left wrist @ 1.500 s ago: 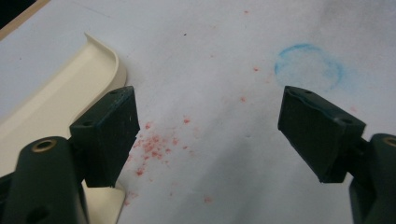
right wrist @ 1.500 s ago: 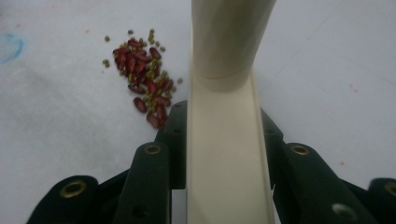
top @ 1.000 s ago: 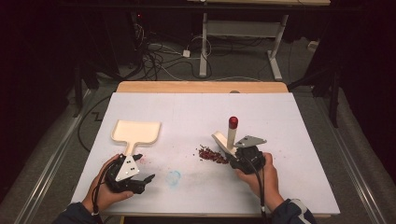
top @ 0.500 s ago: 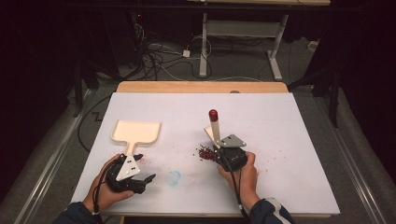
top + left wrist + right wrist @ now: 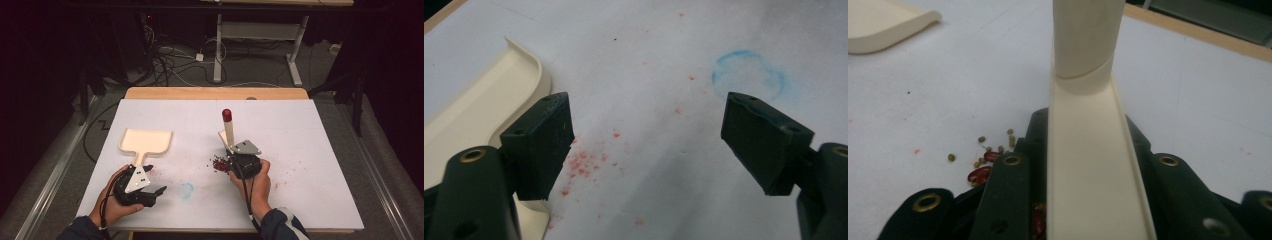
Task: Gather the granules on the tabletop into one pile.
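White table [image 5: 310, 150], brush [image 5: 228, 131] clamped over beans [image 5: 218, 163]

Cream dustpan [image 5: 146, 140], red-tipped cream brush [image 5: 228, 127], dark-red beans [image 5: 218, 163].

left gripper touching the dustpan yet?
Apart. In the left gripper view the left gripper has its jaws spread wide over bare table, and the dustpan lies off to one side, outside the gap, with nothing between the pads.

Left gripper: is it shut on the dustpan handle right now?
No: in the left gripper view the left gripper has its jaws wide apart over bare table, with the cream dustpan lying beside one jaw, not between them.
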Demonstrator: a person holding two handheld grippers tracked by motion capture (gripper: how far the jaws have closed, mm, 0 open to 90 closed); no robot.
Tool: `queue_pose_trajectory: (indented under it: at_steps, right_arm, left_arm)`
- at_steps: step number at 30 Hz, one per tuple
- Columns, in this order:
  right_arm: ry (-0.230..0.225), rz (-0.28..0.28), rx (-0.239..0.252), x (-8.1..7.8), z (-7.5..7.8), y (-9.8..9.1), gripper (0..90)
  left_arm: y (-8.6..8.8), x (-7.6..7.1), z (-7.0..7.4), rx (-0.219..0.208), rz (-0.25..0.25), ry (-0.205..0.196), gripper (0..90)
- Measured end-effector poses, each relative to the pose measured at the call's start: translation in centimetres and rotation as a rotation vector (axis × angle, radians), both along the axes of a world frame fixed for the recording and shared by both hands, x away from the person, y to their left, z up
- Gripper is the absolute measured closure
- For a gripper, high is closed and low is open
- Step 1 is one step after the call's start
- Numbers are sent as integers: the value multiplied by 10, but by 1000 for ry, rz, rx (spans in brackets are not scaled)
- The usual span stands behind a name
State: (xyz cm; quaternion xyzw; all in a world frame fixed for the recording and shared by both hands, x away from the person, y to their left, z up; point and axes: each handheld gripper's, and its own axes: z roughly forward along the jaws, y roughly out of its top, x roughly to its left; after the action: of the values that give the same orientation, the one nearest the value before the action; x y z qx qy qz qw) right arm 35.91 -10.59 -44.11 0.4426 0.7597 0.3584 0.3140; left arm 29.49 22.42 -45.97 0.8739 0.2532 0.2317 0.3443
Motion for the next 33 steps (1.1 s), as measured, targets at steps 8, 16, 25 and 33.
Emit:
queue_pose_trajectory:
  at_steps: [8,16,25,33]
  right_arm:
    - [-32,70,55,0,18,-29,678]
    - [9,327,160,-16,38,-41,677]
    - [94,478,239,-32,23,-4,677]
    - [110,313,229,-21,-11,19,678]
  left_arm:
    - [2,-1,0,4,3,-4,203]
    - [3,-2,1,3,10,-8,203]
    - [5,-1,1,3,15,-9,203]
    - [5,-2,0,7,12,-5,203]
